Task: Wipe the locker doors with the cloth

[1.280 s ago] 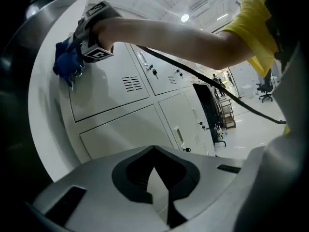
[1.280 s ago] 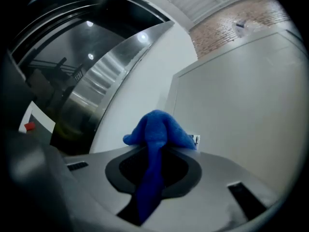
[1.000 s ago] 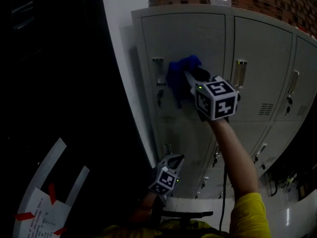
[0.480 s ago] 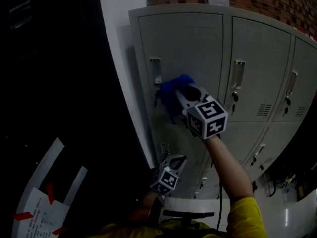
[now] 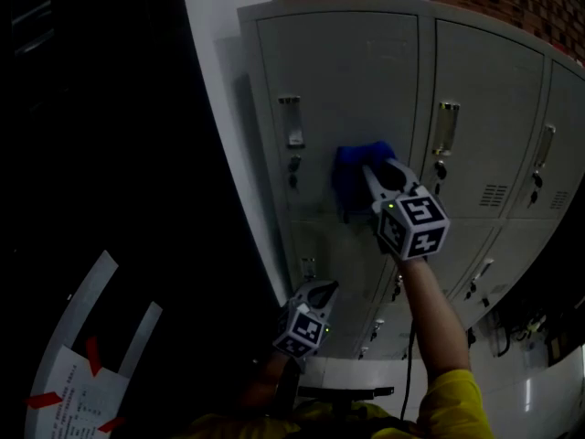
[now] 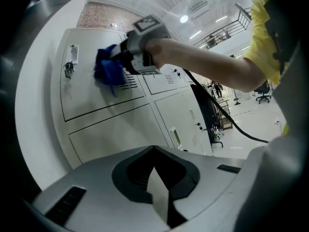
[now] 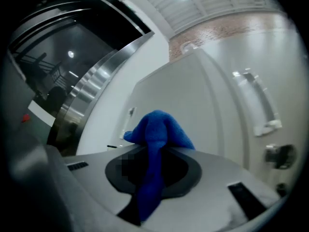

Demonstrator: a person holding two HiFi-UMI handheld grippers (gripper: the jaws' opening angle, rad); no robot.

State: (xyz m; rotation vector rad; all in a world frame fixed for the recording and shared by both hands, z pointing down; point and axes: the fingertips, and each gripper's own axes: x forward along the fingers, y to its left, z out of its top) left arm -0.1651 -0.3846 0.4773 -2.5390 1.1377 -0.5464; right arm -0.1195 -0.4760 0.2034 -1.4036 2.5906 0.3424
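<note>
Your right gripper (image 5: 373,170) pinches the blue cloth (image 5: 352,174) tight between its jaws. A wad is bunched ahead of the tips and a tail trails back through the grip, so the soft bulk meets the paint, not the jaw tips. That wad lies against the top-left locker door (image 5: 347,71), to the right of its handle (image 5: 292,122) and somewhat lower, near the door's right edge. Your arm reaches up from well below the handle, which likely lets you lean on the cloth. Your left gripper (image 5: 315,295) hangs far below the handle, before a lower door (image 5: 334,250), jaws pressed together on nothing. It seems parked there out of the stroke's way. You look to be mid-wipe on this first door, though nothing shows which panels are already clean.
</note>
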